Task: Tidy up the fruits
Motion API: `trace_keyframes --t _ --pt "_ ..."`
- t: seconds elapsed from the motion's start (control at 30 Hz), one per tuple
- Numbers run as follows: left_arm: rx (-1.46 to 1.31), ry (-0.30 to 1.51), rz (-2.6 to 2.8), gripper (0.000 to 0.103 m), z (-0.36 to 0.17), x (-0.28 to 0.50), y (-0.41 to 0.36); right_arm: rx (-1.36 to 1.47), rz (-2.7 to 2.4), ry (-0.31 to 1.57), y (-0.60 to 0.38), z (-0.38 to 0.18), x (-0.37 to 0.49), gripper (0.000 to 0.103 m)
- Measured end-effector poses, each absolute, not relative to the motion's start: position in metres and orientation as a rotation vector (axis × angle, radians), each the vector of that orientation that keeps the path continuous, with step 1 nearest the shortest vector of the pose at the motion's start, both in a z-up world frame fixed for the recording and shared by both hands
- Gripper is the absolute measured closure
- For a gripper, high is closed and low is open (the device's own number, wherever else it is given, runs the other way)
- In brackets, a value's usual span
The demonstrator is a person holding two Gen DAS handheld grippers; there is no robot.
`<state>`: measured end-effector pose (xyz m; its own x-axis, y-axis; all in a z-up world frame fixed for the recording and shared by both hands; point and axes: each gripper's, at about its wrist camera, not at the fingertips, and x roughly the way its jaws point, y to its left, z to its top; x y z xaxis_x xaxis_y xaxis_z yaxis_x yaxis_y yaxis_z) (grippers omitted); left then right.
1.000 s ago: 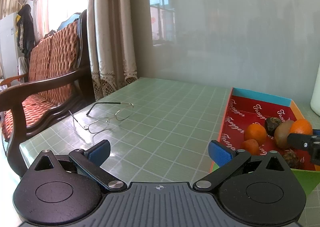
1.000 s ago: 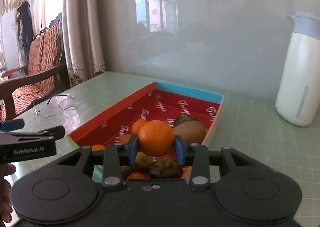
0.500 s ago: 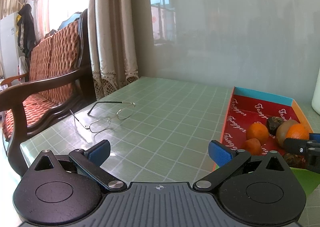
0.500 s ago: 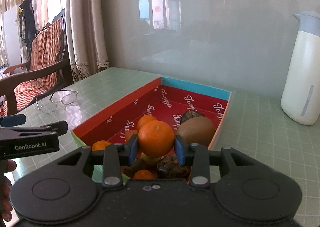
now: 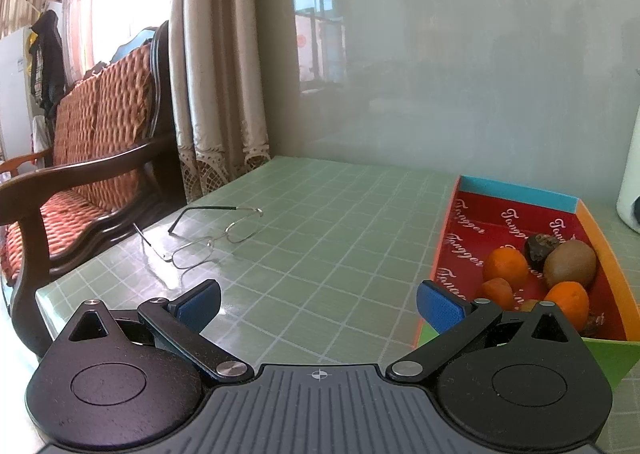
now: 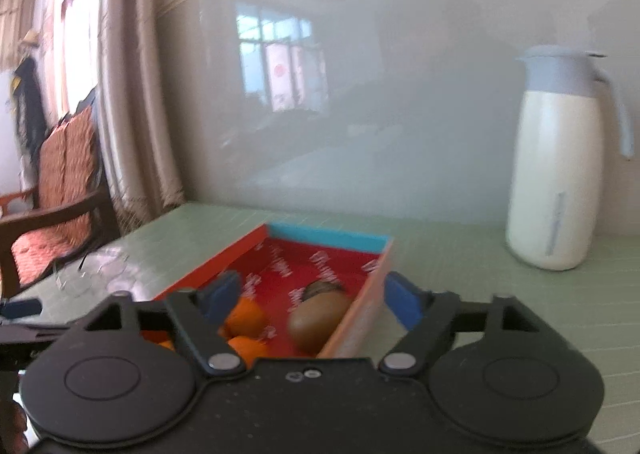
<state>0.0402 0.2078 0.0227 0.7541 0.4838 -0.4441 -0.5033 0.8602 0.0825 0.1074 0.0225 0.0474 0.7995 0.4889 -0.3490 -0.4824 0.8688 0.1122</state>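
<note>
Fruits [image 5: 568, 262] in tray [image 5: 516, 190]; right claw [image 6: 314, 300] just opened, empty; left claw [image 5: 318, 304] wide; jug [image 6: 556, 174] whole only in right view.

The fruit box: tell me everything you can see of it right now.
The fruit box is a shallow open tray, apparently cardboard, lying flat on the green checked table. Its floor is red with white script lettering; one long wall is orange, the far end wall blue, the near end green. Bunched at its near end are several oranges, a brown kiwi and dark, rough-skinned fruits; the far half is bare. The open right gripper stands at its near end, holding nothing.
</note>
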Motion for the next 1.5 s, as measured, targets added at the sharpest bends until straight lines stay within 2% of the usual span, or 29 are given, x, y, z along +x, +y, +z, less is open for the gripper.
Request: trace_keyframes --t 0.13,0.3,0.43,0.9,1.2,1.5 --pt "-0.06 0.469 0.52 0.0 0.024 0.041 0.207 0.055 0.482 0.372 -0.004 0.053 0.112 0.014" --pt "-0.079 0.474 0.498 0.0 0.026 0.042 0.203 0.042 0.433 0.372 -0.034 0.056 0.11 0.012" --pt "-0.06 0.462 0.487 0.0 0.027 0.042 0.194 0.026 0.384 0.35 -0.057 0.059 0.101 0.002" --pt "0.026 0.378 0.301 0.0 0.045 -0.01 0.091 0.033 0.304 0.368 -0.115 0.027 0.009 0.0" --pt "-0.021 0.324 0.243 0.0 0.044 -0.045 0.07 -0.063 0.333 0.316 -0.113 0.025 -0.009 0.0" --pt "-0.009 0.278 0.256 0.0 0.034 -0.046 0.069 -0.041 0.298 0.37 -0.123 0.012 0.01 0.0"
